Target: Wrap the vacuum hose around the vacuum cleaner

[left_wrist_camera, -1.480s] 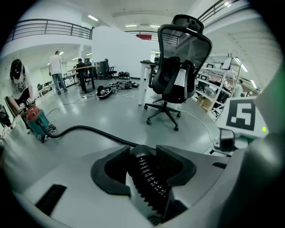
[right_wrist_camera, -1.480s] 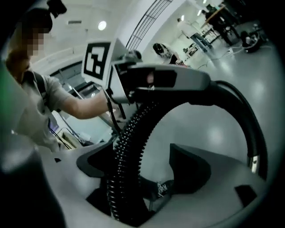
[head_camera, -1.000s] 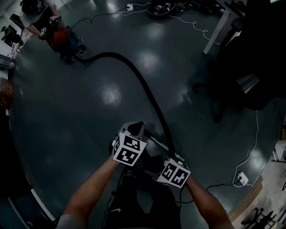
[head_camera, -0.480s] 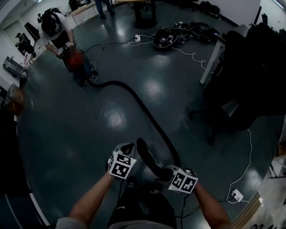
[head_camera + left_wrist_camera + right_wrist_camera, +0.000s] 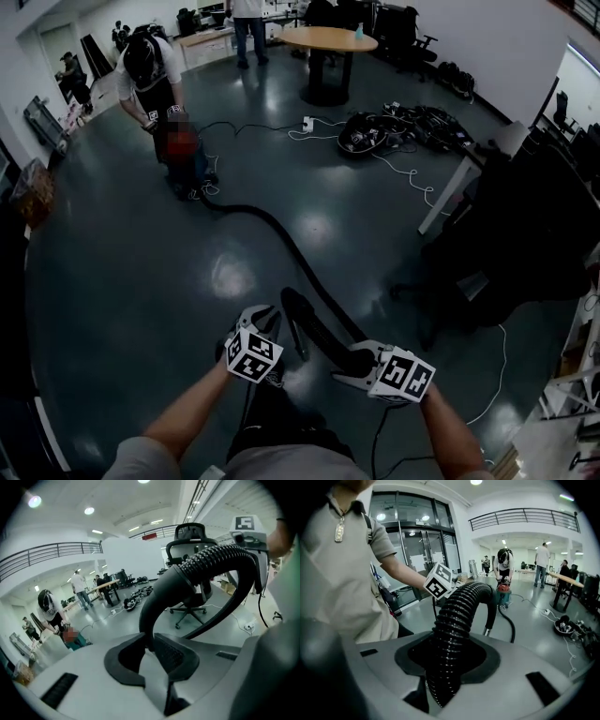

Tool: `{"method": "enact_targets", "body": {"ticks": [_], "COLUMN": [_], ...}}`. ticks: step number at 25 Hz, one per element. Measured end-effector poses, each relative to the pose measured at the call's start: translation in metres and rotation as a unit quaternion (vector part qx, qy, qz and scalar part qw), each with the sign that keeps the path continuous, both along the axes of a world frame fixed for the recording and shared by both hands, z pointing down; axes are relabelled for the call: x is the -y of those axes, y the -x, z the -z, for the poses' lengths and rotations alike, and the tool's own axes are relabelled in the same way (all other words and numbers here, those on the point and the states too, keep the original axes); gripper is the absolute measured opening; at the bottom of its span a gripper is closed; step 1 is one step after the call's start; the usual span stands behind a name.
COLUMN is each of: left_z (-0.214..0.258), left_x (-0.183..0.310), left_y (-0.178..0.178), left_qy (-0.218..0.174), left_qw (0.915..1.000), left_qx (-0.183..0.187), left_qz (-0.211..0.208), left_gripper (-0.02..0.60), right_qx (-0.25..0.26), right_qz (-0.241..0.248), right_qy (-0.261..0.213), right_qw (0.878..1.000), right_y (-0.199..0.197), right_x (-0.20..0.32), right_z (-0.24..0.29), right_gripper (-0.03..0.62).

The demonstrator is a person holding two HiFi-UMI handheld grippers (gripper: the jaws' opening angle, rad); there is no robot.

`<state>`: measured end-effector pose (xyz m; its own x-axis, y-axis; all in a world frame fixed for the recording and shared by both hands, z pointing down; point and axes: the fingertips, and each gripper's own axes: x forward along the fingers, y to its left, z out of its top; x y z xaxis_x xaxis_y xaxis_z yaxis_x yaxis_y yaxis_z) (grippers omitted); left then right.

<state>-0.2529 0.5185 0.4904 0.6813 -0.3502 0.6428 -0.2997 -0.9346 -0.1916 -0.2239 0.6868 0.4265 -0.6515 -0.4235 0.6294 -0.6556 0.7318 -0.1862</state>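
The red and teal vacuum cleaner (image 5: 183, 152) stands far off on the floor, also seen in the left gripper view (image 5: 75, 639) and the right gripper view (image 5: 504, 588). Its black hose (image 5: 281, 239) snakes over the floor to me and arches up between my hands. My left gripper (image 5: 265, 323) (image 5: 149, 646) pinches the hose's smooth curved end tube (image 5: 187, 576); its jaws are just starting to open, with the tube still between them. To the right, my right gripper (image 5: 353, 361) (image 5: 447, 667) is shut on the ribbed hose (image 5: 459, 616).
Another person (image 5: 150, 66) bends over the vacuum cleaner. A round table (image 5: 328, 39) stands at the back. A heap of cables (image 5: 384, 131) lies on the floor. A white desk leg (image 5: 448, 197) and a dark office chair (image 5: 525, 234) are at the right.
The head view has swung up, bringing the room's far end into sight. The hose end has come up off the floor into an arch between my grippers, which now stand further apart.
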Motion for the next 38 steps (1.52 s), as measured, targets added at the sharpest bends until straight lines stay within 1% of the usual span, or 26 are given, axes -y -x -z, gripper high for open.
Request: {"method": "enact_targets", "body": {"ticks": [1, 2, 3, 4, 6, 7, 9, 12, 14, 15, 18, 21, 22, 24, 25, 27, 28, 31, 33, 35, 38], "left_z": [0.008, 0.015, 0.021, 0.027, 0.043, 0.052, 0.069, 0.092, 0.107, 0.115, 0.132, 0.140, 0.141, 0.143, 0.144, 0.144, 0.145, 0.152, 0.157, 0.158, 0.157], "left_x": [0.009, 0.016, 0.022, 0.026, 0.030, 0.031, 0.031, 0.023, 0.019, 0.020, 0.034, 0.044, 0.047, 0.055, 0.061, 0.072, 0.077, 0.094, 0.104, 0.113, 0.126], "left_y": [-0.002, -0.005, -0.008, -0.012, -0.018, -0.020, -0.025, -0.035, -0.042, -0.046, -0.058, -0.066, -0.069, -0.072, -0.074, -0.079, -0.082, -0.096, -0.103, -0.110, -0.115], "left_qy": [-0.008, -0.014, -0.020, -0.030, -0.069, -0.092, -0.128, -0.155, -0.166, -0.168, -0.177, -0.191, -0.197, -0.210, -0.215, -0.216, -0.213, -0.196, -0.182, -0.172, -0.169], "left_qw": [0.9998, 0.9992, 0.9976, 0.9948, 0.9848, 0.9778, 0.9612, 0.9301, 0.9105, 0.9040, 0.8908, 0.8794, 0.8767, 0.8736, 0.8736, 0.8778, 0.8822, 0.8999, 0.9096, 0.9168, 0.9243], "left_qx": [-0.008, -0.014, -0.019, -0.022, -0.030, -0.035, -0.046, -0.063, -0.071, -0.074, -0.078, -0.068, -0.063, -0.059, -0.059, -0.061, -0.062, -0.067, -0.068, -0.068, -0.062], "left_qz": [-0.015, -0.036, -0.063, -0.094, -0.156, -0.185, -0.240, -0.327, -0.372, -0.386, -0.411, -0.431, -0.434, -0.435, -0.432, -0.423, -0.415, -0.384, -0.367, -0.354, -0.337], "left_gripper": [0.090, 0.161, 0.219, 0.258, 0.302, 0.307, 0.307, 0.311, 0.311, 0.311, 0.310, 0.308, 0.297, 0.270, 0.257, 0.244, 0.238, 0.225, 0.224, 0.221, 0.215], "right_qx": [-0.004, -0.008, -0.013, -0.020, -0.033, -0.039, -0.051, -0.068, -0.080, -0.086, -0.096, -0.098, -0.099, -0.100, -0.101, -0.106, -0.109, -0.111, -0.115, -0.118, -0.109], "right_qz": [0.003, 0.005, 0.008, 0.011, 0.017, 0.021, 0.021, 0.015, 0.011, 0.008, -0.003, -0.009, -0.010, -0.016, -0.021, -0.034, -0.043, -0.072, -0.086, -0.100, -0.123], "right_qy": [0.000, 0.001, 0.005, 0.009, 0.022, 0.027, 0.033, 0.036, 0.035, 0.035, 0.034, 0.035, 0.036, 0.035, 0.032, 0.020, 0.011, -0.022, -0.044, -0.066, -0.103], "right_qw": [1.000, 1.000, 1.000, 1.000, 0.999, 0.999, 0.998, 0.997, 0.996, 0.996, 0.995, 0.995, 0.994, 0.994, 0.994, 0.994, 0.993, 0.991, 0.989, 0.986, 0.981], "right_y": [0.001, 0.004, 0.006, 0.007, 0.011, 0.014, 0.018, 0.019, 0.017, 0.016, 0.013, 0.010, 0.008, 0.003, -0.001, -0.011, -0.017, -0.041, -0.053, -0.063, -0.075], "right_x": [0.009, 0.018, 0.027, 0.036, 0.050, 0.055, 0.066, 0.085, 0.098, 0.103, 0.123, 0.140, 0.144, 0.154, 0.160, 0.173, 0.180, 0.200, 0.213, 0.225, 0.242], "right_z": [0.009, 0.016, 0.021, 0.025, 0.033, 0.036, 0.041, 0.051, 0.059, 0.063, 0.074, 0.078, 0.078, 0.079, 0.081, 0.082, 0.083, 0.091, 0.096, 0.097, 0.101], "right_gripper": [0.150, 0.150, 0.150, 0.149, 0.149, 0.149, 0.149, 0.149, 0.149, 0.149, 0.149, 0.149, 0.149, 0.149, 0.149, 0.149, 0.149, 0.149, 0.149, 0.149, 0.150]}}
